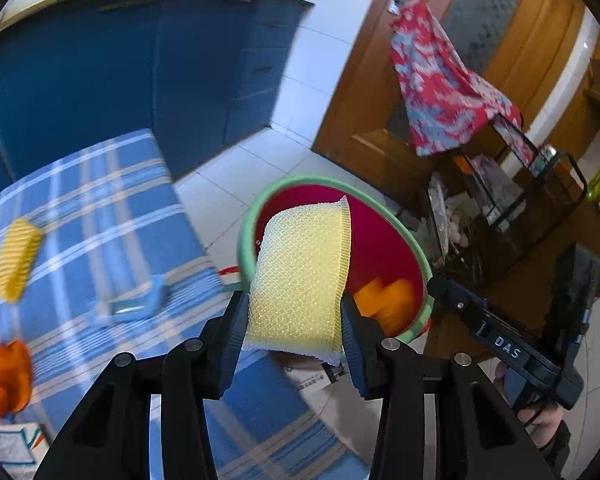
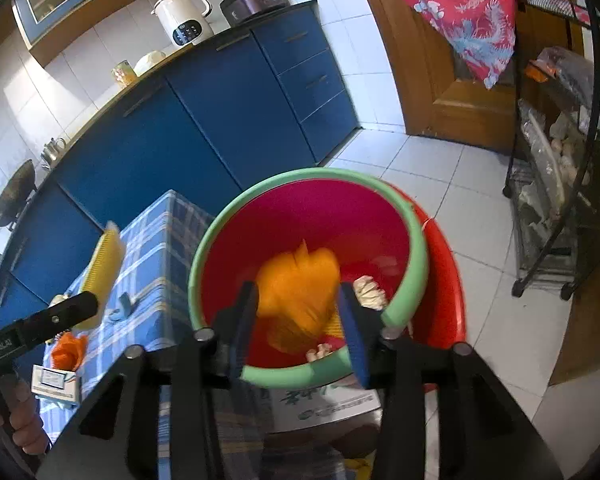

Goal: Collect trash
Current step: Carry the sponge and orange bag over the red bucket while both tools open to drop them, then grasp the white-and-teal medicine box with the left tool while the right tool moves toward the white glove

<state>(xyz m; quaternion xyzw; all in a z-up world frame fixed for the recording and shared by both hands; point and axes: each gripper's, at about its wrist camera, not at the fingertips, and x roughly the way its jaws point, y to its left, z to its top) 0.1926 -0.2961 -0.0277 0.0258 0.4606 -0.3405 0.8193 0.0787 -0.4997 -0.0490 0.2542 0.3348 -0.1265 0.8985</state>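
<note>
The table [image 1: 112,208] has a blue plaid cloth, and a red bin [image 2: 412,240] with a green rim sits on the floor right at its corner. The right wrist view looks straight down into that bin: a blurry orange bag [image 2: 300,296] is inside, with a couple of pale crumpled bits near the rim closest to the camera.

The left gripper [image 1: 296,316] is pinching a yellow sponge [image 1: 300,276], pads pressed on both sides. The sponge has a bumpy mesh face and a white layer along its bottom edge, standing upright and hanging over the bin's rim.

The right gripper [image 2: 298,316] is spread over the bin, pads clear of the orange bag seen between them, so nothing looks gripped.

Still on the table: a yellow ribbed brush [image 1: 14,260] toward the far edge, a small blue thing [image 1: 140,304] mid-cloth, an orange wad [image 1: 4,376] and a small carton [image 2: 54,380] near the near edge.
</note>
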